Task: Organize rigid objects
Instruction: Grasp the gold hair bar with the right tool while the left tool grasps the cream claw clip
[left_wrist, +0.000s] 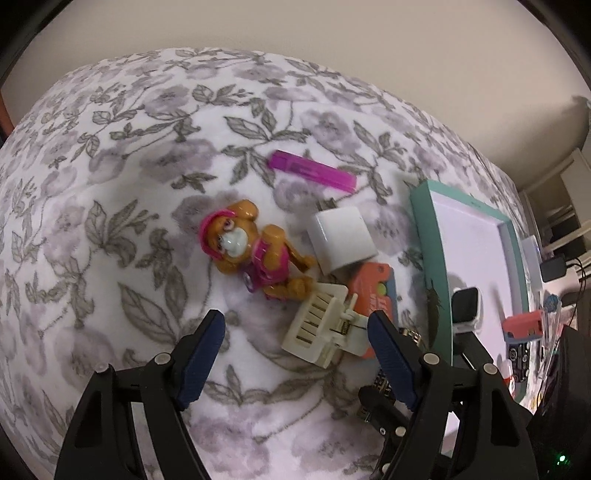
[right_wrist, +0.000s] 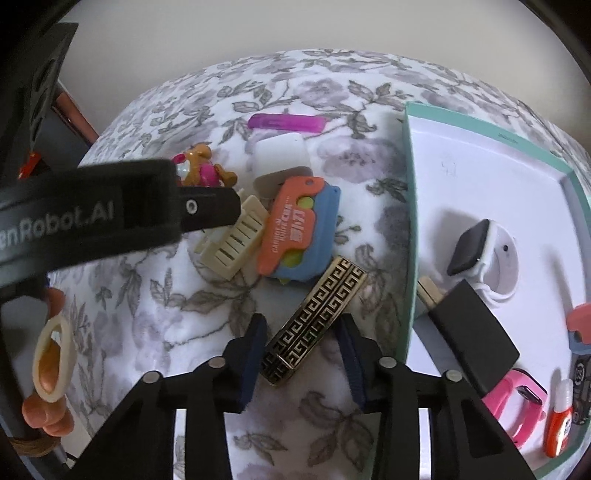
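- Step in hand: picking the black-and-gold patterned bar (right_wrist: 317, 317) off the flowered blanket (right_wrist: 184, 314), so it can join the things already sorted in the tray (right_wrist: 410, 221).
- My right gripper (right_wrist: 303, 321) points steeply down with the bar lying slantwise between its pads. They stand narrow; the left pad looks to touch the bar's lower end and the right pad is just beside its edge. I cannot tell whether they truly pinch it yet.
- The bar lies on the blanket, its far end pointing to 1 o'clock, just beside the tray's teal wall at 3 o'clock.
- My left gripper (left_wrist: 295, 321) is spread wide and holds nothing; it hovers over the cream hair clip (left_wrist: 317, 325), with the toy dog (left_wrist: 251, 251) at 11 o'clock of it.
- Next, I judge: make sure of the pinch, lift straight, and carry toward 3 o'clock over the wall.
- Set it in bare tray floor, clear of the watch (right_wrist: 469, 247); a slant grip may let it swivel.
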